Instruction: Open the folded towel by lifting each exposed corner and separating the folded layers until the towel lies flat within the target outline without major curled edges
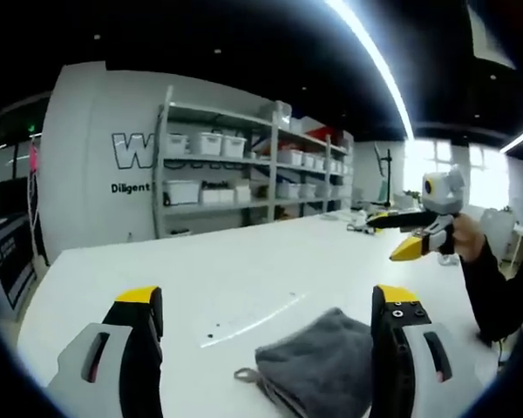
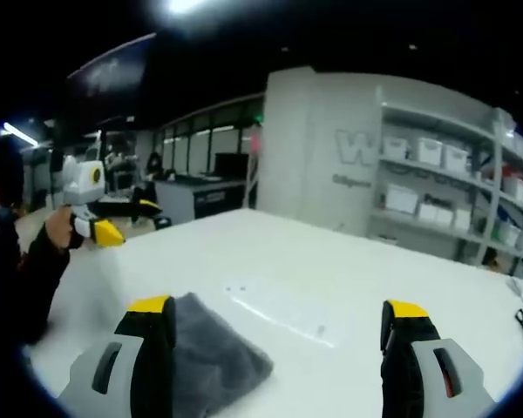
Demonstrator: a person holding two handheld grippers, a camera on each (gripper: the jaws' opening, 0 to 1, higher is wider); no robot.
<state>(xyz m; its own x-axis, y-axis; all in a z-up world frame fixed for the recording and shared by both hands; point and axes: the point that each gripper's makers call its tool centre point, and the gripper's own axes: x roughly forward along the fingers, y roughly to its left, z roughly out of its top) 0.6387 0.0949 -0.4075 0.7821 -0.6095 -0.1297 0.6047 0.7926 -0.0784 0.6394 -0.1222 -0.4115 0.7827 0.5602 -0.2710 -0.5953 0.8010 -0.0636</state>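
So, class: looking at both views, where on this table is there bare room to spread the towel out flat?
The white table is bare from the folded grey towel back to the far edge by the shelves. In the right gripper view, the stretch right of the towel is bare too. Small items crowd the far corner.

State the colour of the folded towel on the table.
Dark grey; the towel shows best in the left gripper view.

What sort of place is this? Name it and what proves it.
Probably a lab or workshop: metal shelving stacked with white storage bins, a large white worktable holding a folded grey towel, and strip ceiling lights.
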